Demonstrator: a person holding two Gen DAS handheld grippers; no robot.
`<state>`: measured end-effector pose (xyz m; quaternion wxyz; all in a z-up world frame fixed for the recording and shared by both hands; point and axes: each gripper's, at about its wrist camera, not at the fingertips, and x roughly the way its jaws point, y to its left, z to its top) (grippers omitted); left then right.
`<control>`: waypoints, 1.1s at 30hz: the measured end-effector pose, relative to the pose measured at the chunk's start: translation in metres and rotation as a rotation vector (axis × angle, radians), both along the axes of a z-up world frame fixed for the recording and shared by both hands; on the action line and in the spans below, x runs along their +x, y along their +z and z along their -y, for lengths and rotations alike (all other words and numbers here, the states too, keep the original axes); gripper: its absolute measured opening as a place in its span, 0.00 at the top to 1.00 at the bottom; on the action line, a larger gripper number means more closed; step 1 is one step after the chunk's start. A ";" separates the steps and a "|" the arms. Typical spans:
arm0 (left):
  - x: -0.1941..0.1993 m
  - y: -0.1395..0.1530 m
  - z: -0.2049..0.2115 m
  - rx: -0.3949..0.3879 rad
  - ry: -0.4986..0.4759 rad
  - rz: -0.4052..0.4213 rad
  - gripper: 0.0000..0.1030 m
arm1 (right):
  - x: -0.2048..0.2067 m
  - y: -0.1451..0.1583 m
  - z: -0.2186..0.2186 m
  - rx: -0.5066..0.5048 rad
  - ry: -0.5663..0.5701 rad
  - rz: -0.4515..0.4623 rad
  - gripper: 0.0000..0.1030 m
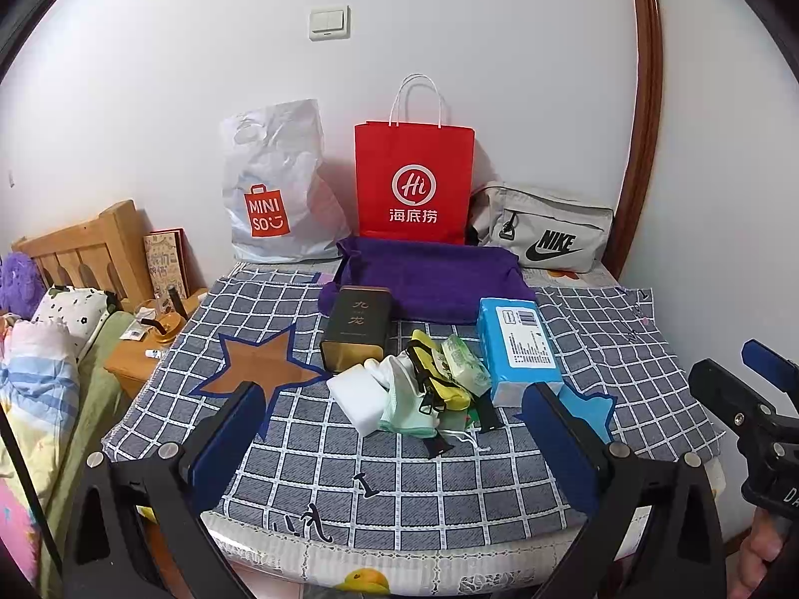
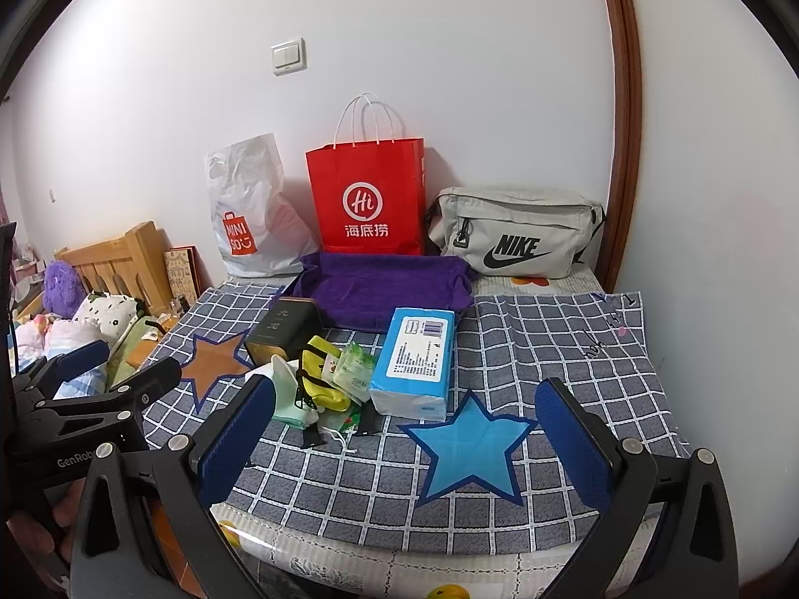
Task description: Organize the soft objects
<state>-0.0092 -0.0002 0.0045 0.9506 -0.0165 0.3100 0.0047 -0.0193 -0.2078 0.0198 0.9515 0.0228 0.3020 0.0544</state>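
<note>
A pile of small items lies mid-table: a white sponge block [image 1: 355, 396], a pale green cloth [image 1: 407, 407], a yellow pouch with black straps [image 1: 435, 372], a green tissue packet [image 1: 467, 363], a blue tissue pack [image 1: 519, 349] and a dark tin [image 1: 357, 325]. Behind them sits a purple cloth tray [image 1: 429, 277]. My left gripper [image 1: 394, 414] is open, just short of the pile. My right gripper [image 2: 404, 404] is open over the blue star [image 2: 469, 444], with the blue tissue pack [image 2: 414, 362] and purple tray [image 2: 384, 284] ahead.
A checked cloth [image 1: 309, 459] covers the table. Against the wall stand a white Miniso bag [image 1: 272, 189], a red paper bag [image 1: 413, 182] and a grey Nike pouch [image 1: 547, 234]. A bed and wooden nightstand [image 1: 135, 359] lie to the left.
</note>
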 end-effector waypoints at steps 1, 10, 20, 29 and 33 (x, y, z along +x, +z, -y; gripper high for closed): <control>0.000 0.000 0.000 0.000 0.000 -0.001 0.00 | 0.000 0.000 0.000 0.000 0.000 0.000 0.01; -0.002 0.001 -0.002 0.006 -0.004 -0.001 0.00 | -0.001 0.000 0.001 -0.004 0.003 -0.001 0.01; -0.003 0.001 -0.002 0.010 -0.004 -0.001 0.00 | 0.000 0.000 -0.002 -0.002 0.005 -0.002 0.01; 0.010 0.000 -0.001 0.031 -0.010 -0.011 0.00 | 0.006 0.000 -0.004 0.001 0.026 0.018 0.01; 0.028 -0.014 -0.007 0.022 0.003 -0.051 0.00 | 0.016 -0.008 -0.002 0.001 0.033 0.013 0.01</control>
